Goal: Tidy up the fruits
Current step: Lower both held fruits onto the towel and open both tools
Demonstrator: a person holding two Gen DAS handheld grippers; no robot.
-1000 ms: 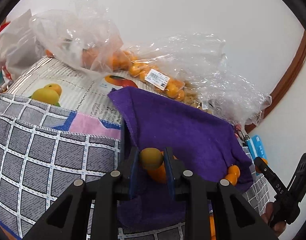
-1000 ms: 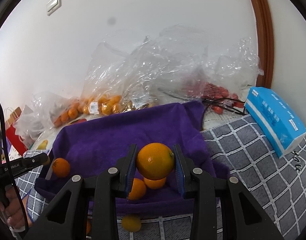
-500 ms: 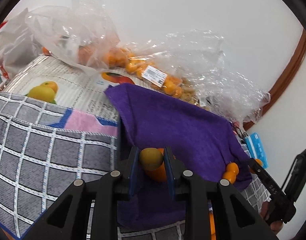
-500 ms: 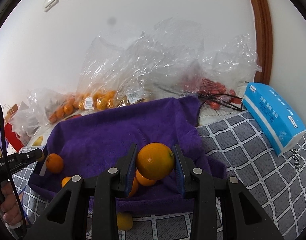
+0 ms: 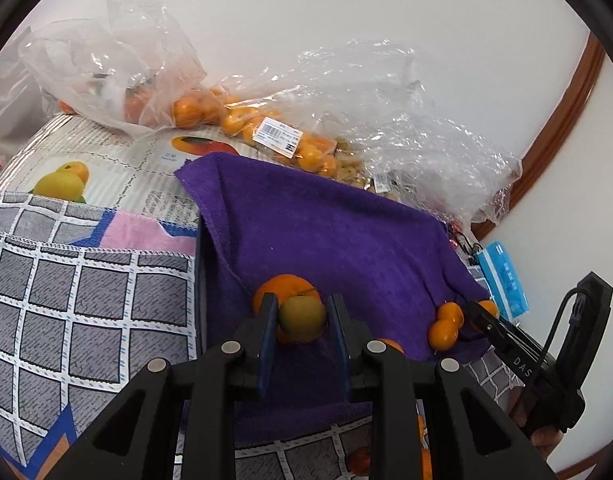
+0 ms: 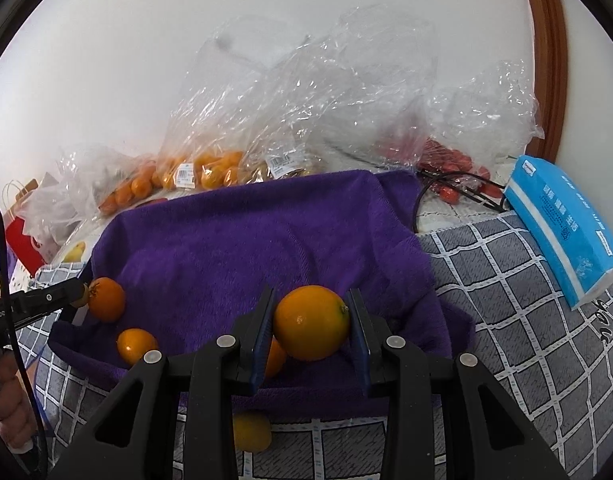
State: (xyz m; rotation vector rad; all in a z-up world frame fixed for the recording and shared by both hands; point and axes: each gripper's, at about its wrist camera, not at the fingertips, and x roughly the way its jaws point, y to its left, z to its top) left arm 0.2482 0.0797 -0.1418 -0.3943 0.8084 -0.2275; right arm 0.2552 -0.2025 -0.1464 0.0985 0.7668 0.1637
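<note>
the left gripper [image 5: 301, 316] is clamped on a yellow-green fruit [image 5: 302, 313] over the purple towel [image 5: 330, 232]. the right gripper [image 6: 311, 326] grips a large orange [image 6: 311, 328].

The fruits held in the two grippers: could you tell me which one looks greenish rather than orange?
The small one in the left gripper: that greenish-yellow fruit is dull, while the right gripper holds a larger bright orange.

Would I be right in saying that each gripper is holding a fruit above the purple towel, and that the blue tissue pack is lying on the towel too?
Not quite. The tissue pack lies on the grey checked cloth, off the purple towel, as the right wrist view shows. The rest holds: the right gripper grips an orange and the left gripper a greenish fruit.
</note>
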